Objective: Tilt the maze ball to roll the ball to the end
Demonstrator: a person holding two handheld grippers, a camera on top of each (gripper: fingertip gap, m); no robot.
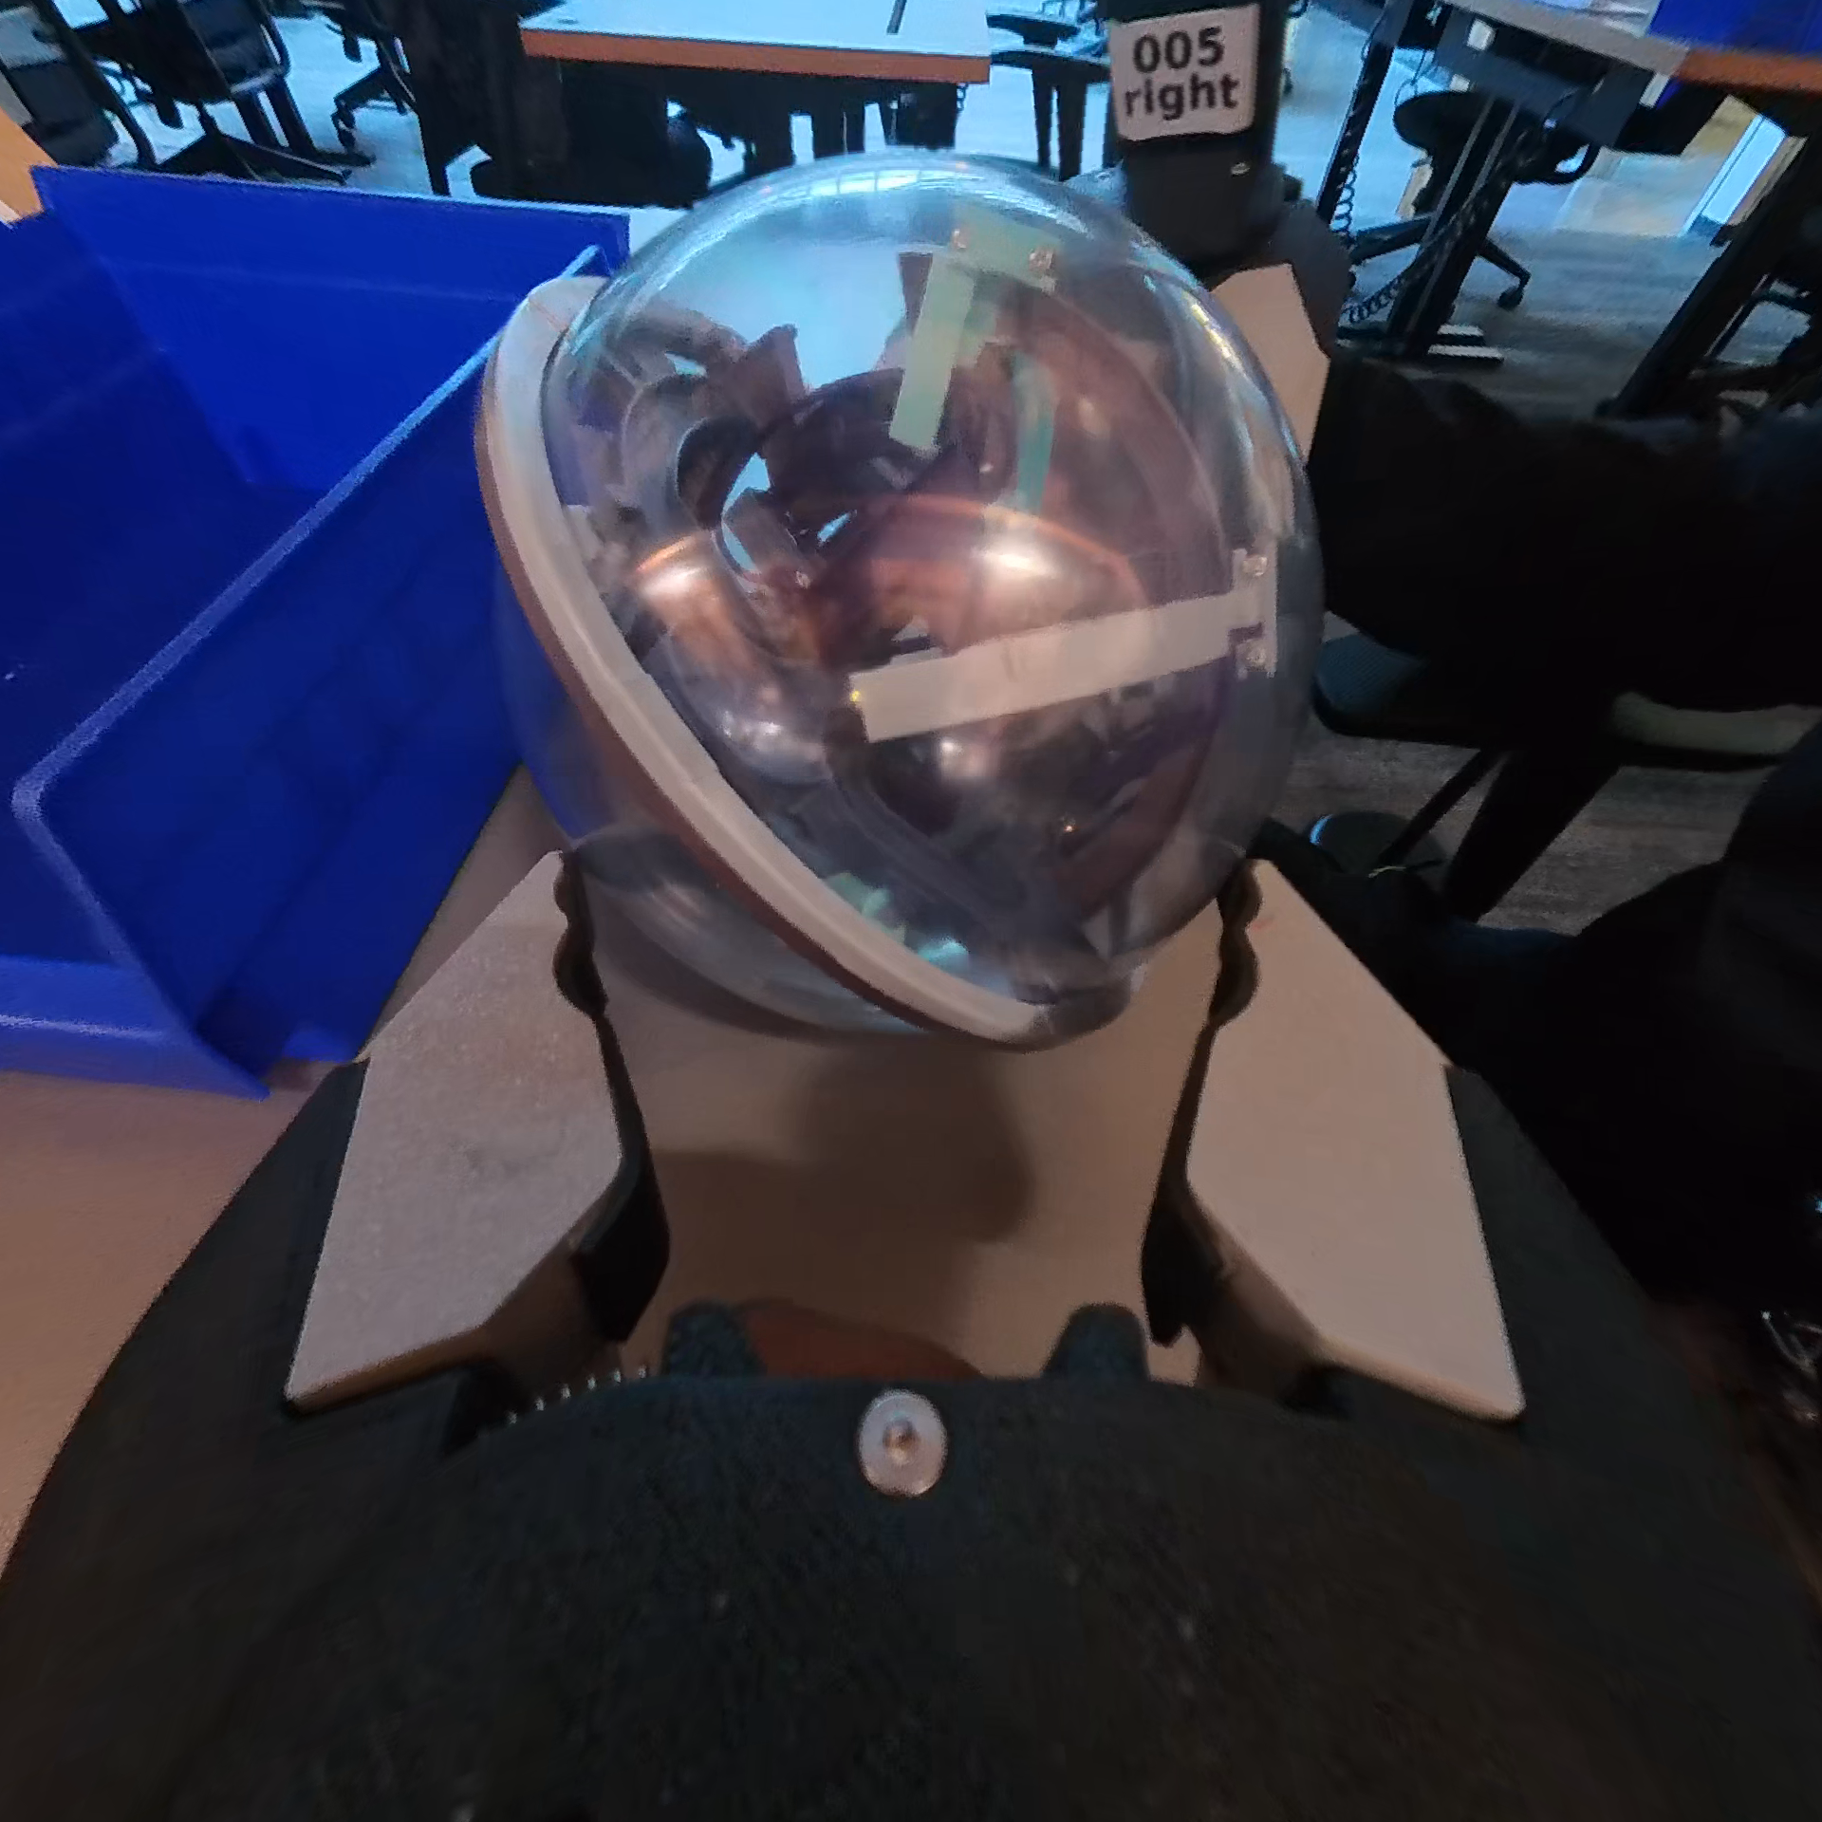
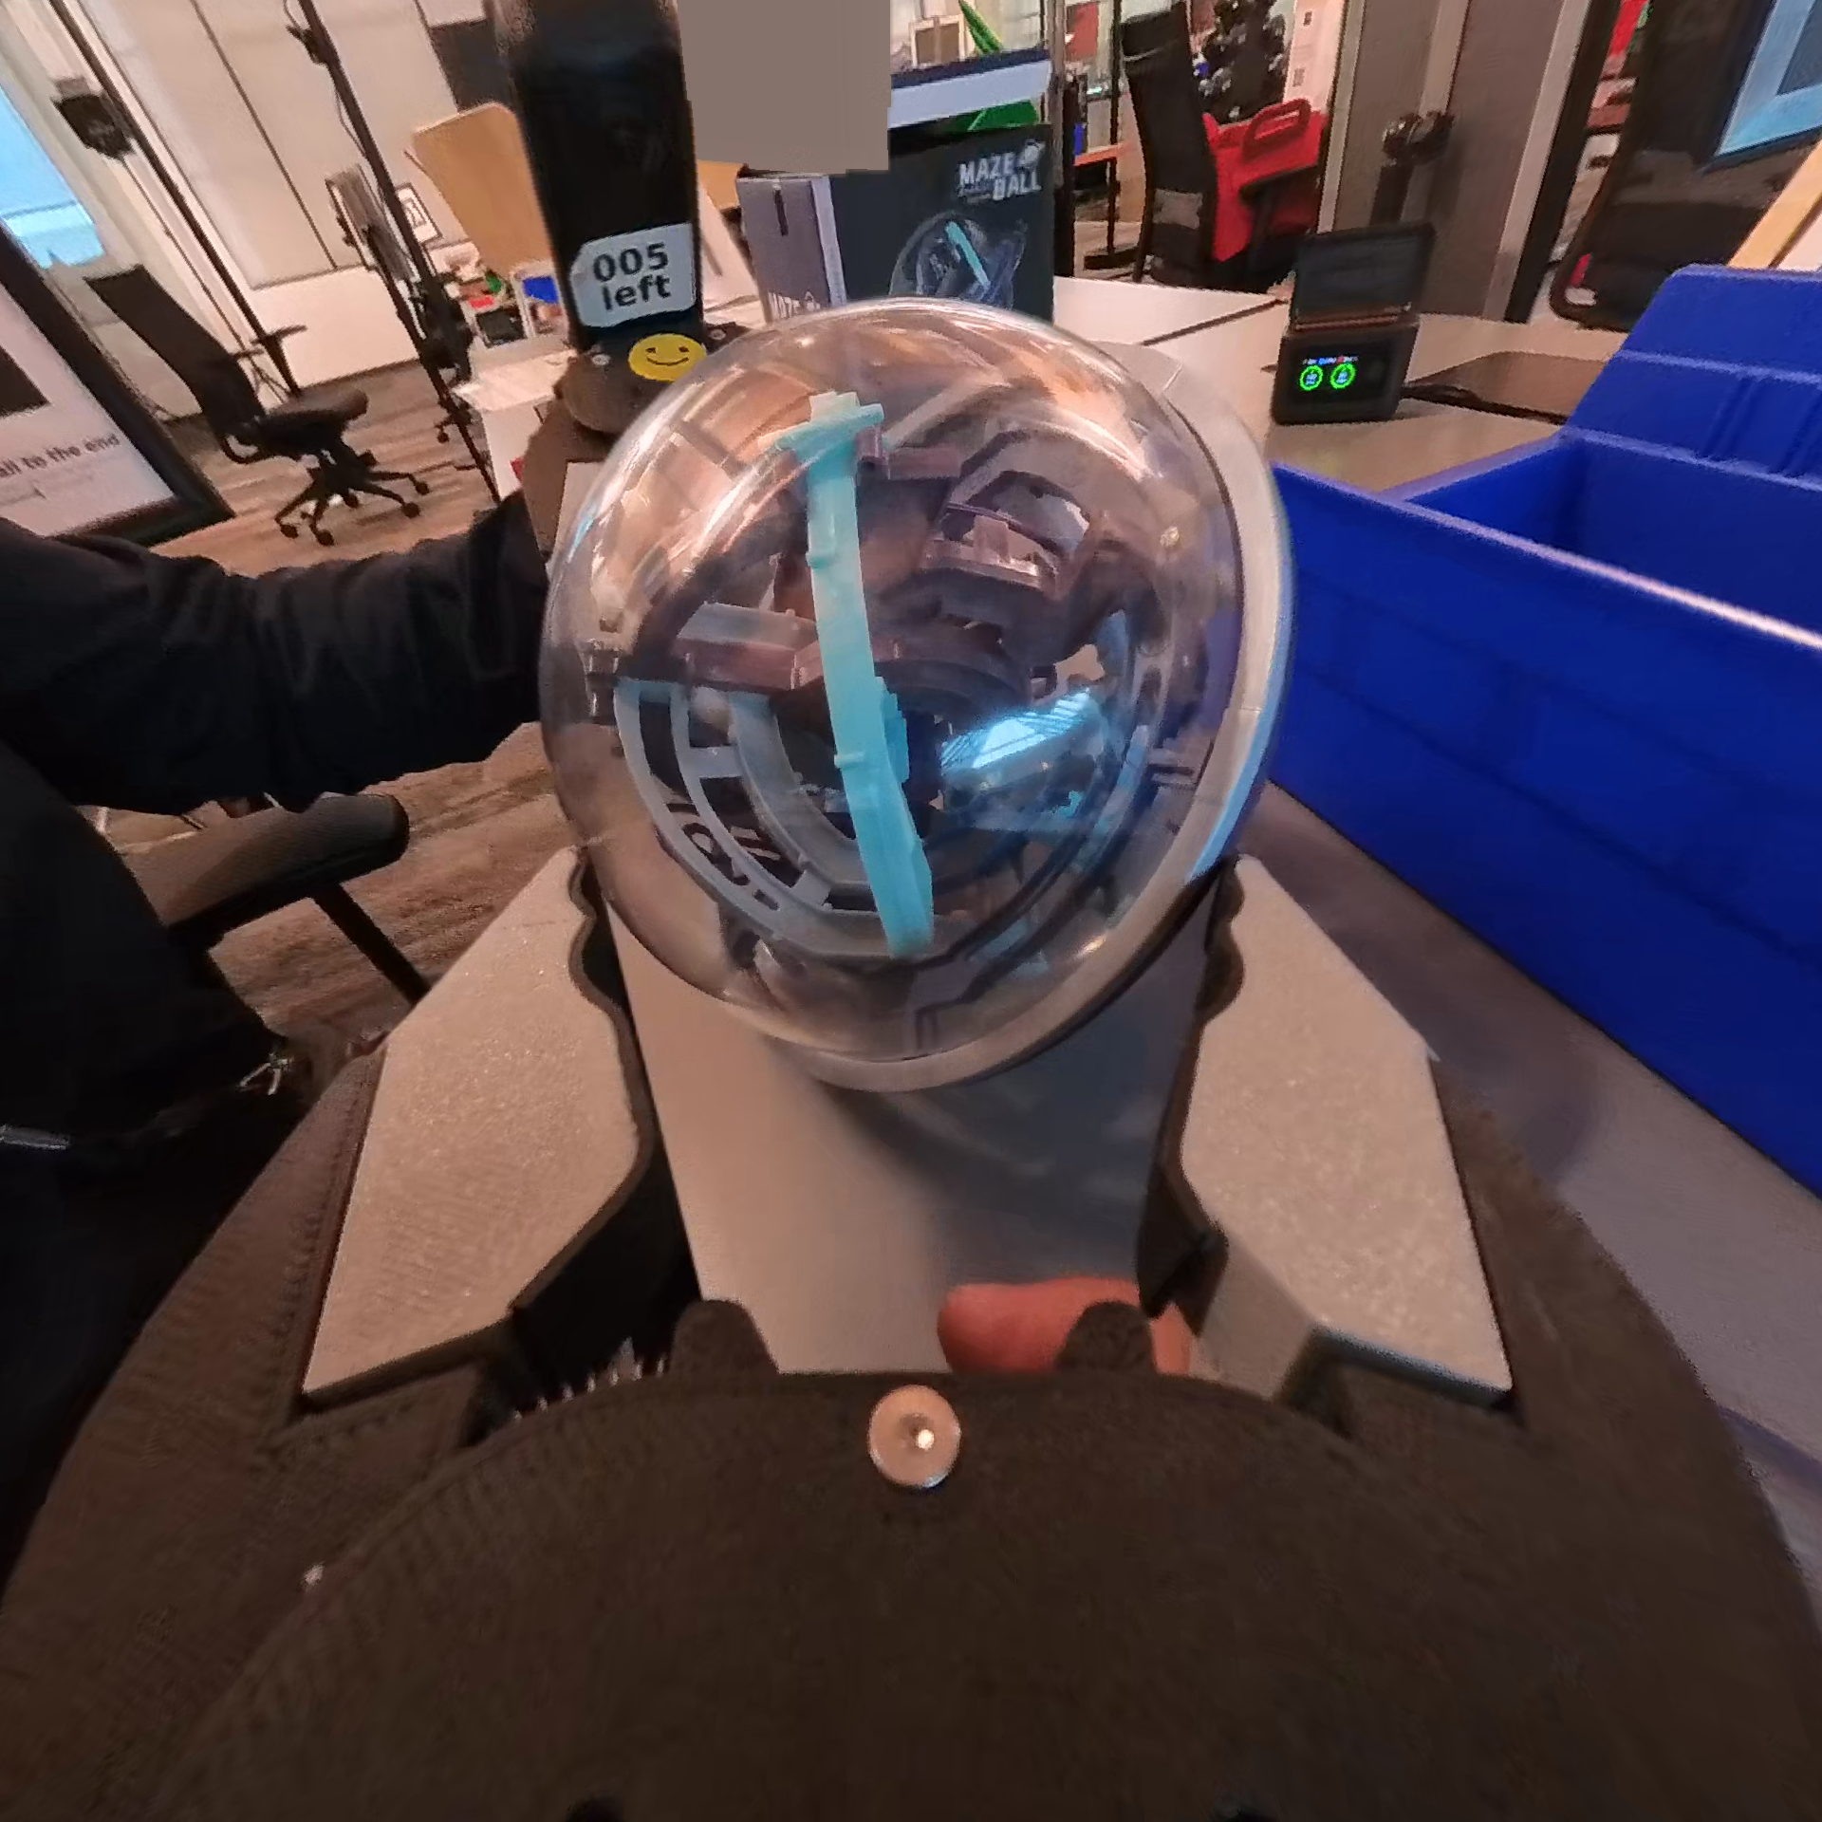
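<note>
The maze ball (image 1: 887,592) is a clear sphere with a white equator ring and brown, grey and turquoise tracks inside. It is held above the table between both grippers, with the ring tilted. My left gripper (image 1: 907,897) is shut on the ball's lower sides. My right gripper (image 2: 907,887) is shut on the ball (image 2: 907,690) from the opposite side. Each gripper's black body shows beyond the ball in the other's view, the right one (image 1: 1193,148) and the left one (image 2: 611,197). A small pale bead (image 2: 706,706) sits on a grey track; I cannot tell if it is the ball.
A blue plastic bin (image 1: 246,592) stands close beside the ball; it also shows in the right wrist view (image 2: 1577,641). The beige table (image 1: 118,1232) lies below. A dark box (image 2: 946,227) and a small screen device (image 2: 1351,335) stand behind. A person's dark sleeve (image 2: 246,670) reaches in.
</note>
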